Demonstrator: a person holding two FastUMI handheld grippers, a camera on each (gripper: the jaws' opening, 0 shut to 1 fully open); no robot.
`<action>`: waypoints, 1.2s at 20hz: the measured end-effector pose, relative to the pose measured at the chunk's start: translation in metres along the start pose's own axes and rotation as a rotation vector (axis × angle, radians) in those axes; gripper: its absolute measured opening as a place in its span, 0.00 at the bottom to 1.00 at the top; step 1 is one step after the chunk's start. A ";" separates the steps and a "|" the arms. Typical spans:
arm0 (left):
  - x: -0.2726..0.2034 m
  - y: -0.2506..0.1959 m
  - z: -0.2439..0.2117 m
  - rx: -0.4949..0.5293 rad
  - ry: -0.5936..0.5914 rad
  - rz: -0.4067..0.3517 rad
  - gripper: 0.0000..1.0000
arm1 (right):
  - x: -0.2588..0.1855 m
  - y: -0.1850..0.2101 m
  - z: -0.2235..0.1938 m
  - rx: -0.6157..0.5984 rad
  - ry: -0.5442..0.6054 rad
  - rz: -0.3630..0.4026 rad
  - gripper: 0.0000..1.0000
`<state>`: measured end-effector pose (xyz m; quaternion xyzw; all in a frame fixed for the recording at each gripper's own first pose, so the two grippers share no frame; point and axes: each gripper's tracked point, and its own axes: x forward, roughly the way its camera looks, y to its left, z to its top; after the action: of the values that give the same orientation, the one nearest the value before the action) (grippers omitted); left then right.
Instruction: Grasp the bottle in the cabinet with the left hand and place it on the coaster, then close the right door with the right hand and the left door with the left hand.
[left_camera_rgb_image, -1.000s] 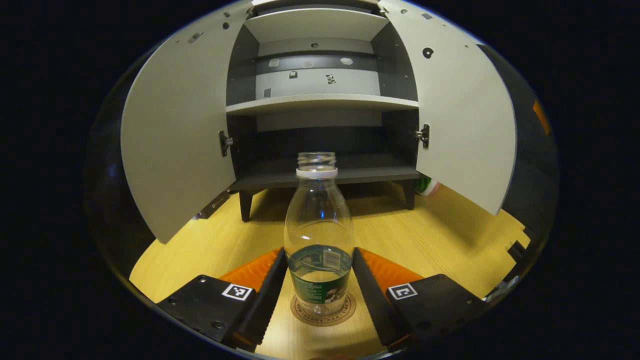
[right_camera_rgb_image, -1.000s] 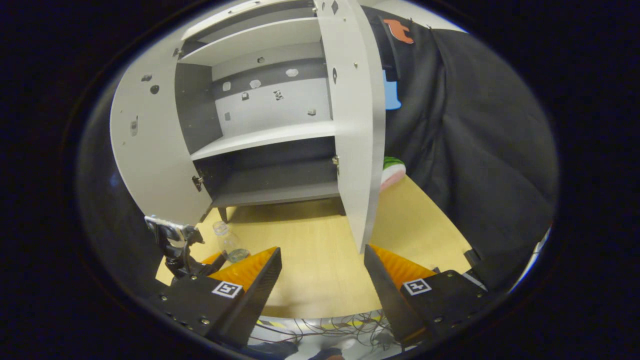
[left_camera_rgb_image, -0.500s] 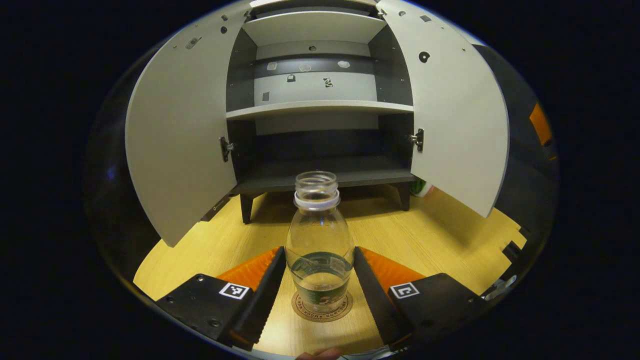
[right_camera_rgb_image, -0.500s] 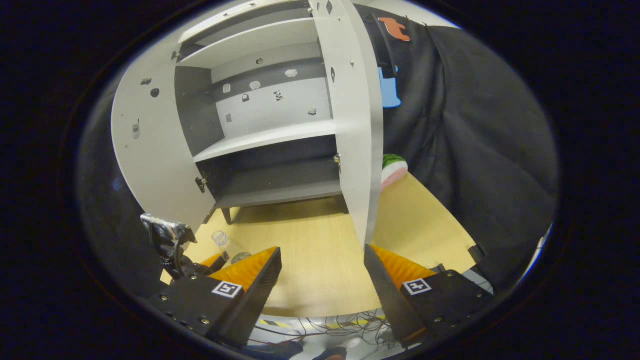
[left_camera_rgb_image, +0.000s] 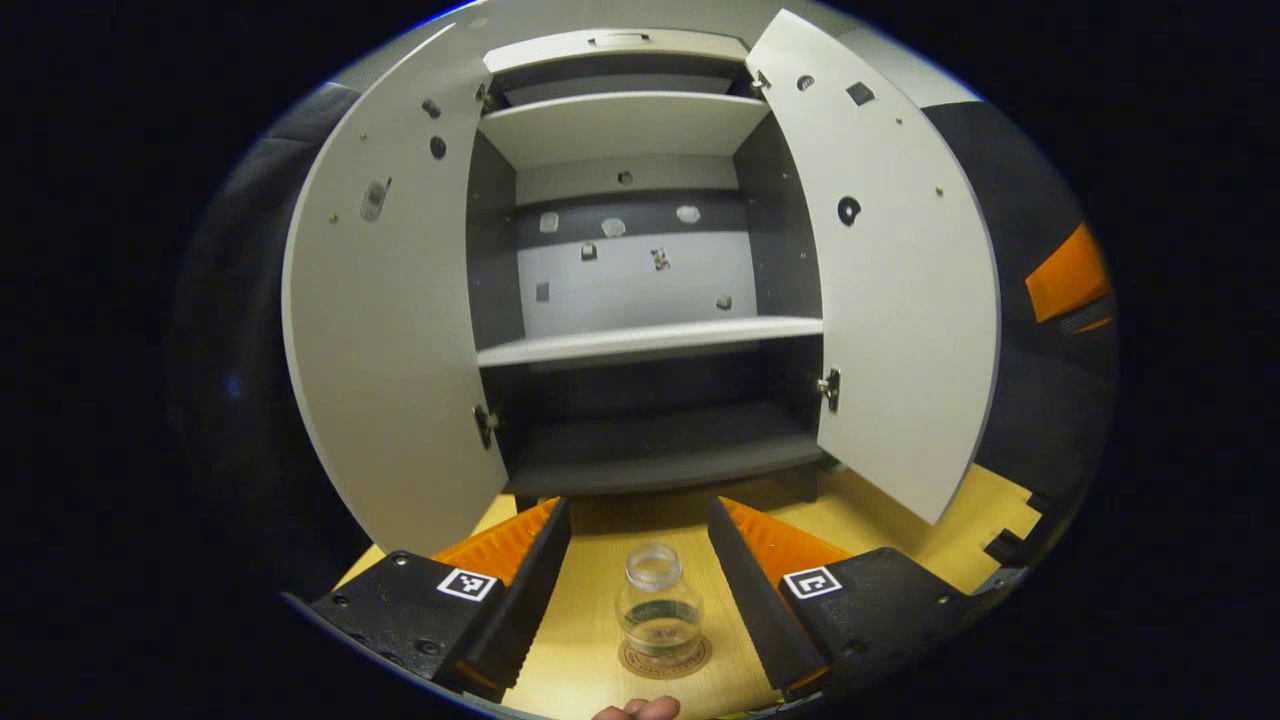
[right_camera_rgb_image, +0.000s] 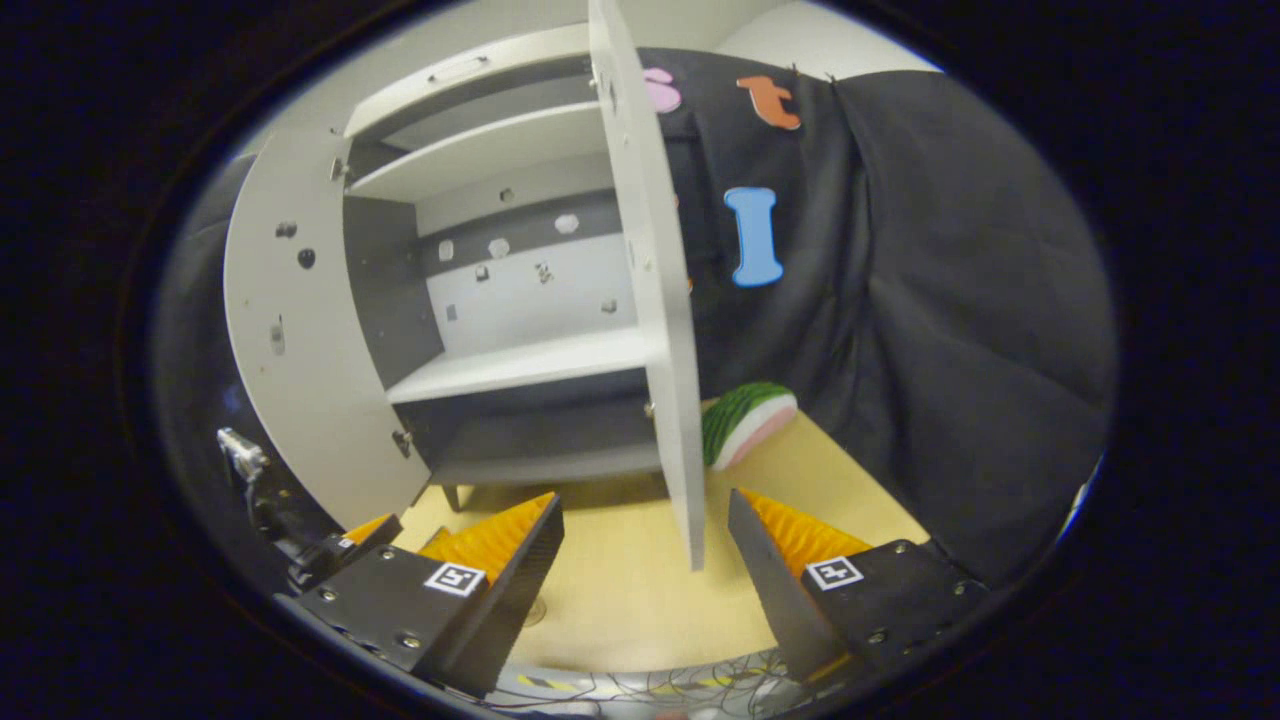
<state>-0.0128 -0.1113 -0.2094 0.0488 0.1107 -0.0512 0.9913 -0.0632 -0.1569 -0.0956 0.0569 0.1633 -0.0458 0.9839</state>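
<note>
Left gripper view: bottle (left_camera_rgb_image: 657, 605) stands upright on the coaster (left_camera_rgb_image: 664, 661), low centre of frame, in the gap between the fingers of the left gripper (left_camera_rgb_image: 638, 520) but below and clear of them. Fingers spread apart, nothing between the tips. Bottle is clear, no cap, dark label band near its base. Coaster mostly covered by the bottle; just a brown rim shows.

Cabinet (left_camera_rgb_image: 640, 300) fills the upper and middle frame w/ both doors swung open: left door (left_camera_rgb_image: 395, 340) at frame left, right door (left_camera_rgb_image: 895, 310) at frame right. Shelves look bare. A fingertip (left_camera_rgb_image: 640, 709) is cut off at the bottom edge.

Right gripper view: right gripper (right_camera_rgb_image: 645, 520) has its fingers wide apart, holding nothing. Right door (right_camera_rgb_image: 650, 300) is seen nearly edge-on, its lower corner hanging between the fingertips, centre frame; contact w/ either finger can't be told. Left gripper (right_camera_rgb_image: 330, 555) sits at lower left, partly hidden behind the right gripper's finger. A watermelon-slice object (right_camera_rgb_image: 745, 420) lies on the table (right_camera_rgb_image: 630, 590) right of the door, half hidden by it. Cables at the bottom edge are blurry.
</note>
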 end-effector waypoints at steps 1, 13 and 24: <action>-0.002 0.003 0.016 -0.010 -0.021 0.002 0.88 | 0.000 -0.012 0.019 -0.007 -0.035 -0.012 1.00; -0.020 0.053 0.062 -0.054 -0.015 0.120 0.89 | 0.054 -0.062 0.123 -0.061 -0.182 0.029 1.00; -0.026 0.064 0.060 -0.040 0.010 0.128 0.89 | 0.065 -0.037 0.120 -0.083 -0.182 0.149 0.98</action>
<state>-0.0182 -0.0519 -0.1393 0.0361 0.1132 0.0148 0.9928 0.0322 -0.2137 -0.0078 0.0240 0.0704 0.0293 0.9968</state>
